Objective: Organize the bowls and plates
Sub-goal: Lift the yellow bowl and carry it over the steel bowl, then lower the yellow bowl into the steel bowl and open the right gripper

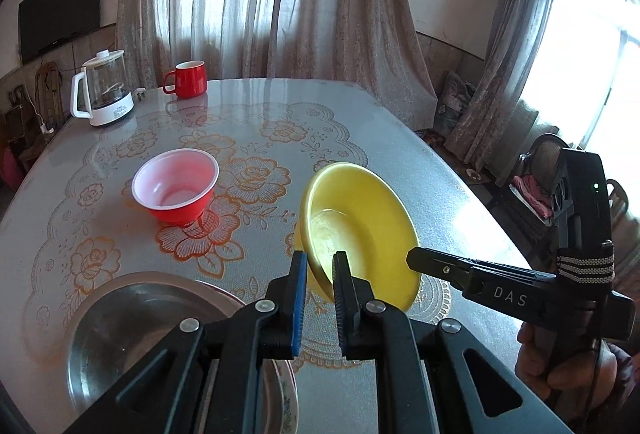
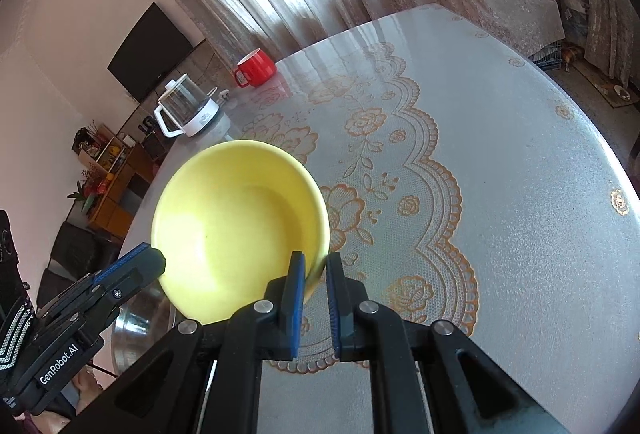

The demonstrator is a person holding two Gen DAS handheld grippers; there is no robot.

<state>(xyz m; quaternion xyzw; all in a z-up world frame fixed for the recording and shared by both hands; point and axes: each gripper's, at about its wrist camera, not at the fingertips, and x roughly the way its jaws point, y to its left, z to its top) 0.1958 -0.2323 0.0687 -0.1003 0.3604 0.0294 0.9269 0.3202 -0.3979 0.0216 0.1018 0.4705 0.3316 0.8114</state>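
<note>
A yellow bowl (image 1: 360,226) is held tilted above the table between both grippers. My left gripper (image 1: 322,266) is shut on its near rim. My right gripper (image 2: 316,270) is shut on the opposite rim of the bowl (image 2: 240,230); in the left wrist view it (image 1: 416,258) comes in from the right. A red bowl with a white inside (image 1: 176,190) stands on the table at the middle left. A steel basin (image 1: 132,330) sits at the near left, with a patterned plate (image 1: 286,390) under its edge.
A red mug (image 1: 188,78) and a glass kettle (image 1: 104,94) stand at the table's far left. The table (image 2: 500,194) has a floral lace cloth under glass. Curtains hang behind it, and its edge curves away to the right.
</note>
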